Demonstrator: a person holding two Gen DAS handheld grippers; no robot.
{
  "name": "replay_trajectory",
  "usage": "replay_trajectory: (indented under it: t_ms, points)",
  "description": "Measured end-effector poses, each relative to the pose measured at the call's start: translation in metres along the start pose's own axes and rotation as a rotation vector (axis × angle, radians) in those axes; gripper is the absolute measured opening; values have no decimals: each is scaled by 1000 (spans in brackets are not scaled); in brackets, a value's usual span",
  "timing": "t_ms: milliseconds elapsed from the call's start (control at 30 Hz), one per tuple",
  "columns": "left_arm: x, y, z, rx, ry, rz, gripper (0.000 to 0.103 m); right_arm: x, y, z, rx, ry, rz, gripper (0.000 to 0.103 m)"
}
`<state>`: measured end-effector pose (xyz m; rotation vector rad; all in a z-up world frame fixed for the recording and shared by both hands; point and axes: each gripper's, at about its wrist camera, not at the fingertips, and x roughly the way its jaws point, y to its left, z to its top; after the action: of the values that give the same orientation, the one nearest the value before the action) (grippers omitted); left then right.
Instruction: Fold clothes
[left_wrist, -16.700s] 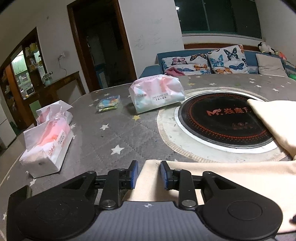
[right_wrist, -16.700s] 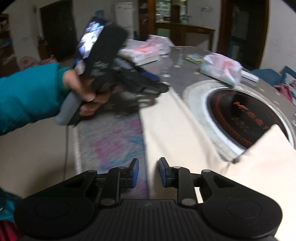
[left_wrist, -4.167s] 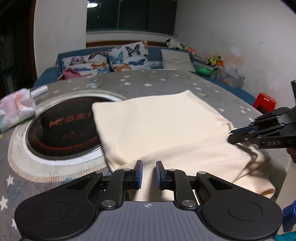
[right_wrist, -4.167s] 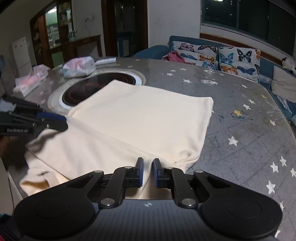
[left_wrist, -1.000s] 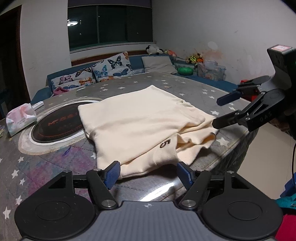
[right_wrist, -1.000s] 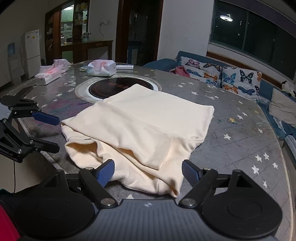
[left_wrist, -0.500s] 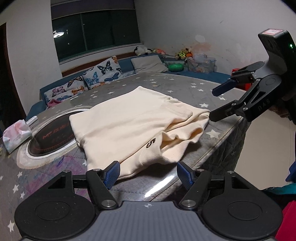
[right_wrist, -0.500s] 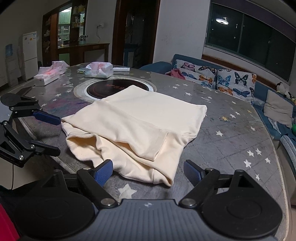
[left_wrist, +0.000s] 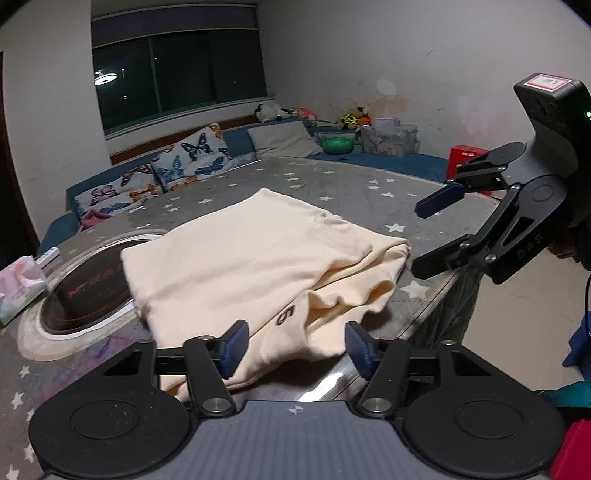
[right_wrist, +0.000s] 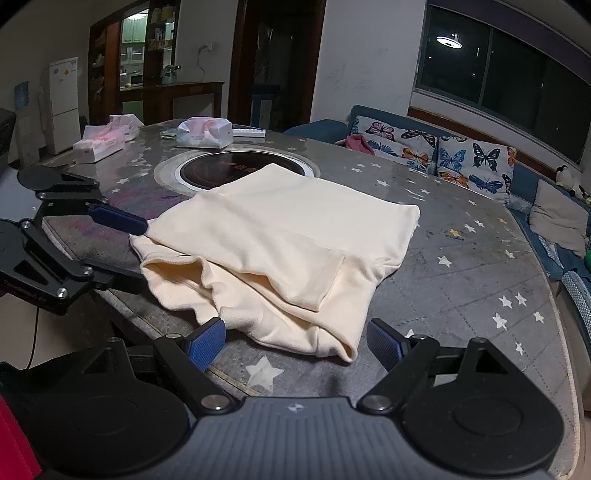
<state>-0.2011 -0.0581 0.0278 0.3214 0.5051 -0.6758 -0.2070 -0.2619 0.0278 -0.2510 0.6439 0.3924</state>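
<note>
A cream garment (left_wrist: 258, 266) lies folded in layers on the round grey star-patterned table (left_wrist: 369, 188); its near edge is rumpled and shows a dark "5" mark. It also shows in the right wrist view (right_wrist: 288, 240). My left gripper (left_wrist: 295, 345) is open and empty just off the garment's near edge. My right gripper (right_wrist: 295, 339) is open and empty at the garment's other near corner. Each gripper shows in the other's view: the right gripper (left_wrist: 432, 236) and the left gripper (right_wrist: 122, 251).
A black round hotplate (right_wrist: 229, 166) is set in the table's middle, partly under the garment. Tissue packs (right_wrist: 205, 131) lie beyond it, another (right_wrist: 103, 142) to the left. A blue sofa with butterfly cushions (right_wrist: 454, 155) runs behind. The table's edge (left_wrist: 439, 295) is close by.
Both grippers have drawn back a little from the garment and stay open. The garment lies still where it was let go.
</note>
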Motion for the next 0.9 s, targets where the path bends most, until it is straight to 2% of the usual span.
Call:
replay_trajectory:
  t_ms: [33, 67, 100, 133, 200, 300, 467, 567, 633, 667, 733, 900]
  points:
    - [3, -1, 0, 3, 2, -6, 48, 0, 0, 0, 0, 1, 0, 86]
    - [6, -2, 0, 4, 6, -8, 39, 1, 0, 1, -1, 2, 2, 86]
    - [9, -2, -1, 1, 11, -10, 21, 1, 0, 1, -2, 2, 3, 86]
    - [10, -1, -1, -1, 16, -14, 14, 1, 0, 1, -3, 3, 4, 86]
    - [11, 0, -3, -10, 19, -18, 5, 2, 0, 2, -7, 4, 6, 86]
    - [5, 0, -6, -7, 13, -19, 3, 3, 0, 2, -14, 8, 7, 86]
    - [-7, 2, -10, -3, 12, -31, 3, 8, -1, 3, -21, 23, 13, 86]
    - [-15, 7, -13, 0, 17, -22, 14, 10, -1, 3, -34, 32, 20, 86]
    - [-18, 7, -15, 42, 11, 15, 30, 10, 0, 2, -45, 33, 21, 86]
    - [-18, 6, -16, 65, 13, 37, 46, 10, 0, 2, -51, 35, 21, 86]
    - [-17, 7, -18, 98, 10, 63, 48, 11, -1, 2, -55, 39, 22, 86]
    - [-4, 4, -21, 167, 23, 55, 48, 13, -2, 0, -54, 51, 22, 86]
